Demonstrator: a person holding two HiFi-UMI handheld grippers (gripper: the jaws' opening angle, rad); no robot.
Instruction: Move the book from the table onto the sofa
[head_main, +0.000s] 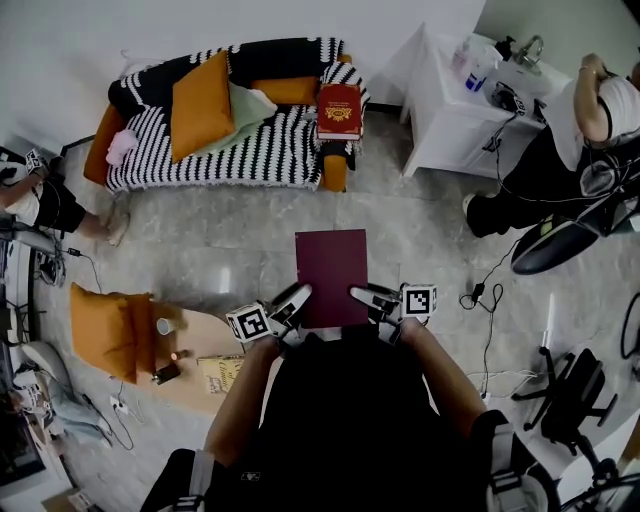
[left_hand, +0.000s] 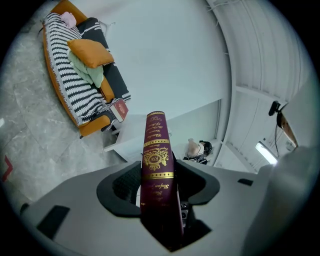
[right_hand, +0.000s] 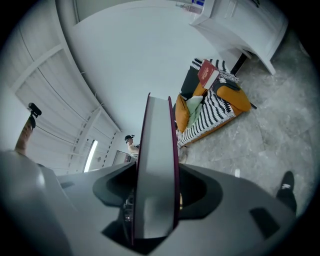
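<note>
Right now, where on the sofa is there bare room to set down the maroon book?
Free: the striped seat, in front of the orange cushion and green cushion, between the pink item and the red book. Crowded: the back, full of cushions, and the end under the red book.

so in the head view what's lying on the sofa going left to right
On the sofa: pink item → orange cushion → pale green cushion → red book
</note>
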